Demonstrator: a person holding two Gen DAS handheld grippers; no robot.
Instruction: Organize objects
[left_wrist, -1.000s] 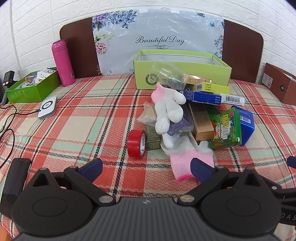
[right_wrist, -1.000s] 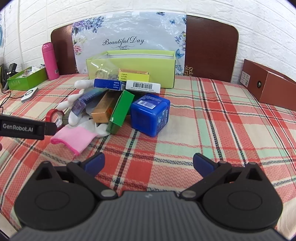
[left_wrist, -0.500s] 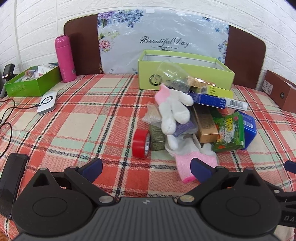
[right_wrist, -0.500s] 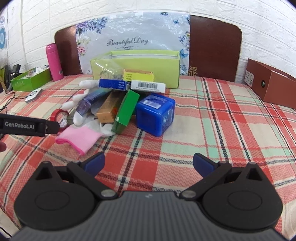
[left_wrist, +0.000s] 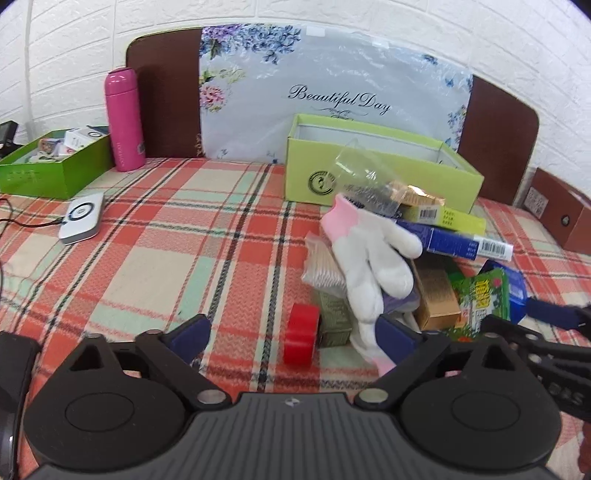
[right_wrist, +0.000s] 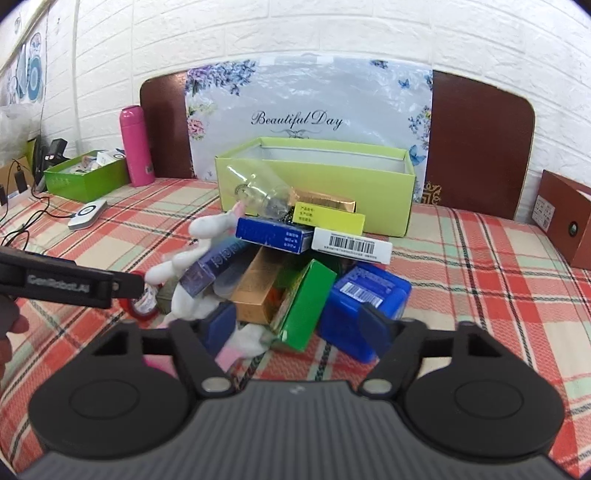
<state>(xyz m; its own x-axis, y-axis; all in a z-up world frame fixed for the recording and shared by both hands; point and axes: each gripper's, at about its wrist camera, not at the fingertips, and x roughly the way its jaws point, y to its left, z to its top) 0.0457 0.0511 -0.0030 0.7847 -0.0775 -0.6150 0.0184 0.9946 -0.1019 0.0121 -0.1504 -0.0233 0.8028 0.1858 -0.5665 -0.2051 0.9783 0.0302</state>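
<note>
A pile of objects lies on the plaid cloth in front of an open lime-green box (left_wrist: 384, 177) (right_wrist: 317, 184). It holds a white and pink glove (left_wrist: 365, 251), a red tape roll (left_wrist: 301, 334), a gold box (right_wrist: 258, 291), a green box (right_wrist: 303, 306), a blue cube box (right_wrist: 365, 299), a long blue box (right_wrist: 273, 234) and a clear plastic cup (right_wrist: 258, 194). My left gripper (left_wrist: 295, 334) is open, its jaws either side of the tape roll. My right gripper (right_wrist: 299, 325) is open, close to the green box.
A pink bottle (left_wrist: 123, 120) and a green tray of small items (left_wrist: 55, 162) stand at the back left. A white device with a cable (left_wrist: 81, 218) lies left. A brown box (right_wrist: 565, 225) sits at the right. A floral board leans on the wall.
Both grippers have moved forward toward the pile. The left now has the tape roll between its jaws; the right is close up to the green and blue boxes. Both stay open.
</note>
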